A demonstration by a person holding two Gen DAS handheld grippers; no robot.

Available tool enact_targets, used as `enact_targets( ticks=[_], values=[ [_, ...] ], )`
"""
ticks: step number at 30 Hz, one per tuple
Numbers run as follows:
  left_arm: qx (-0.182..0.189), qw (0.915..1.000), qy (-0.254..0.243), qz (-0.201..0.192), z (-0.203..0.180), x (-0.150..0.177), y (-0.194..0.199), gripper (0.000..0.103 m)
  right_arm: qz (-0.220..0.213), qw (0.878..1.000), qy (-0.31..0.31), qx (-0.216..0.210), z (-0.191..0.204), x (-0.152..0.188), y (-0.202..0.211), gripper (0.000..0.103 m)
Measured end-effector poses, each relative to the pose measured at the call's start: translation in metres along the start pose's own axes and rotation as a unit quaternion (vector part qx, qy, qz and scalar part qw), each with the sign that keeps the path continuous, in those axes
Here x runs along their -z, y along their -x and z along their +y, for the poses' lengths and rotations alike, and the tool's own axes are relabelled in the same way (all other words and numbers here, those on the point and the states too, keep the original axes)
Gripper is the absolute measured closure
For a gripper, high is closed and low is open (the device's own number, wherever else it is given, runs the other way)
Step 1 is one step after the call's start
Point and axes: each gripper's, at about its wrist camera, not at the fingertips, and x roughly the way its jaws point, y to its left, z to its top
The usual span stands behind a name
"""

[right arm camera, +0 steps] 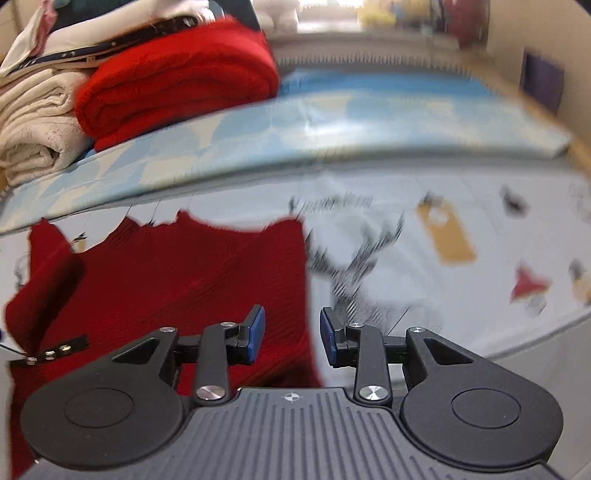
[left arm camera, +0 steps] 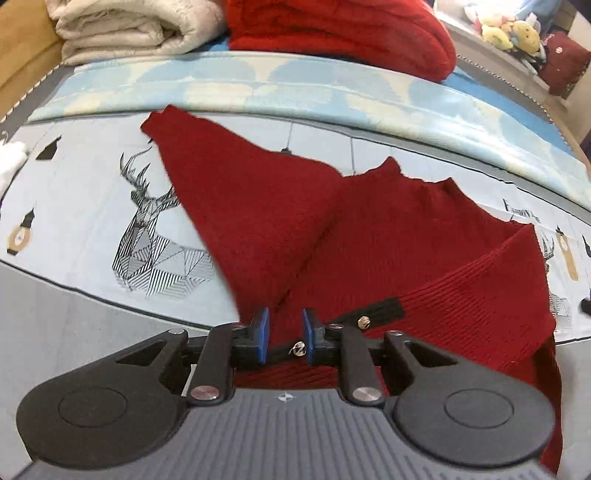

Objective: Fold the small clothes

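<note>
The dark red knitted garment [left arm camera: 369,236] lies spread on a bed sheet [left arm camera: 85,206] printed with line-drawn deer and small lanterns. In the left wrist view its far edge runs ragged across the middle of the sheet, with one sleeve stretching to the far left and a ribbed part folded over on the right. To the left of the garment the sheet is bare as far as the near edge of the bed. Beyond it a pale blue patterned blanket [left arm camera: 332,92] forms a raised band across the bed, and behind that sit a folded cream blanket [left arm camera: 122,29] and a folded bright red blanket [left arm camera: 340,29].

The left tongs [left arm camera: 285,334] stand slightly apart over a black strip with metal snaps [left arm camera: 373,314] on the garment; the pads flank the strip without pressing on it.

In the right wrist view, which is blurred, the right tongs [right arm camera: 291,334] are apart and hold nothing, above the garment's straight right edge. To their right the printed sheet lies uncovered.
</note>
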Motion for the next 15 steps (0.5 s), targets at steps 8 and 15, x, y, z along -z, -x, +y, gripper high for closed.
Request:
enact_targets(
  ticks=[8, 15],
  values=[
    [0.010, 0.9999, -0.008, -0.001, -0.002, -0.014, -0.012, 0.081, 0.089, 0.984, -0.131, -0.077, -0.018, 0.021, -0.048, 0.068],
    [0.011, 0.9999, -0.011, 0.001, 0.001, -0.015, -0.014, 0.081, 0.096, 0.965, -0.227, -0.088, -0.037, 0.027, -0.067, 0.067]
  ],
)
